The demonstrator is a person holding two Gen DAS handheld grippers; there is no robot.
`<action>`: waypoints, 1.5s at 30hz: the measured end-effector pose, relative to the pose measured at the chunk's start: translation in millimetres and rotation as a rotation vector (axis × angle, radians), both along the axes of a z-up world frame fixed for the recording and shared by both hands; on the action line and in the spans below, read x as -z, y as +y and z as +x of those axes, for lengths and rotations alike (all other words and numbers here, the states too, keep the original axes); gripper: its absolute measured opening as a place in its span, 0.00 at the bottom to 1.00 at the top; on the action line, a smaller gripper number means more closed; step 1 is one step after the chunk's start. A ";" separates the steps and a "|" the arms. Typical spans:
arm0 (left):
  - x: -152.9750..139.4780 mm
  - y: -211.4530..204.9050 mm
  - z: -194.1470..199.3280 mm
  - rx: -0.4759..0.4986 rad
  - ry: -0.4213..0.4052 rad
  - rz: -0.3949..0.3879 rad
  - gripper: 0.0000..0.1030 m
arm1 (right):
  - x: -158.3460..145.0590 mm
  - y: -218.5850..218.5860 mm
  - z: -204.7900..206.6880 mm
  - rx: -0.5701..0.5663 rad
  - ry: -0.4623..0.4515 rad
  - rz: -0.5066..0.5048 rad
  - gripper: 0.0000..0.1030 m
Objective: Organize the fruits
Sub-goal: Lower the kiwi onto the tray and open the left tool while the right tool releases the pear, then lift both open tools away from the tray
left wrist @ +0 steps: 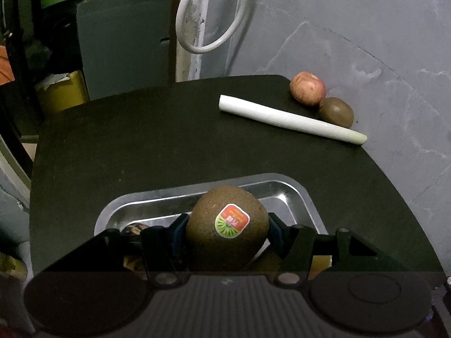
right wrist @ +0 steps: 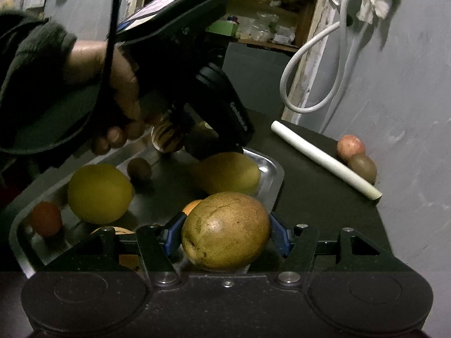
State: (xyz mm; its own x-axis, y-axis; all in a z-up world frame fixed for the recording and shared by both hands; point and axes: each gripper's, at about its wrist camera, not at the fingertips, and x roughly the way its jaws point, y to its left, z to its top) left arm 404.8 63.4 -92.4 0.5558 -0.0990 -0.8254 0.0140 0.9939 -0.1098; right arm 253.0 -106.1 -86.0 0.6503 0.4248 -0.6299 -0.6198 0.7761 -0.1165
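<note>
Left claw [left wrist: 227,229]: clenched on a kiwi [left wrist: 227,226], which is gripped between the blue pads and held above the metal tray [left wrist: 298,197]. The kiwi is brown and fuzzy, and an oval red, white and green sticker is borne on its upper face.

Right claw [right wrist: 225,232]: clenched on a brown fruit [right wrist: 225,231], which is pinched at both ends between the blue pads and held over the near edge of the tray [right wrist: 274,174]. Its skin is olive-brown, speckled, with a faint seam along the top.

Tray contents, as seen from the right wrist: a round yellow fruit [right wrist: 100,193], a pear [right wrist: 228,173], a small orange-red fruit [right wrist: 46,218], a small dark kiwi [right wrist: 139,169] and a striped ball [right wrist: 167,138].

Far corner of the dark tabletop [left wrist: 169,140]: an apple [left wrist: 307,88] and a second kiwi [left wrist: 336,111] are found touching, with a leek stalk [left wrist: 290,118] laid just beside them.
</note>
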 end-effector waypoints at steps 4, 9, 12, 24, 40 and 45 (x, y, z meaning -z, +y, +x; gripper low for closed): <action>1.5 -1.7 -0.2 0.003 -0.003 0.007 0.61 | 1.2 2.8 6.0 0.012 0.019 0.029 0.63; 2.2 -2.5 0.0 0.003 -0.006 0.017 0.61 | 5.6 2.1 13.6 0.014 0.056 0.080 0.63; 3.1 -4.2 0.6 0.002 -0.009 0.023 0.61 | 8.1 0.4 17.1 0.022 0.072 0.107 0.62; 4.9 -3.5 3.0 -0.011 -0.009 0.036 0.61 | 11.3 1.4 23.8 -0.023 0.057 0.126 0.58; -13.0 -3.9 -6.7 -0.051 -0.047 0.029 0.90 | 6.9 -3.3 31.1 -0.023 0.086 0.149 0.71; -32.2 -4.0 -23.5 -0.100 -0.088 0.029 0.97 | -8.6 -8.1 24.3 0.011 0.080 0.170 0.81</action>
State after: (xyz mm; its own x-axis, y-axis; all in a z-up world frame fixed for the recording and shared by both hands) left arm 381.3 59.4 -60.2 0.6318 -0.0163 -0.7750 -0.0773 0.9935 -0.0838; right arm 277.3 -114.2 -77.5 0.6064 0.5228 -0.5992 -0.6130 0.7873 0.0665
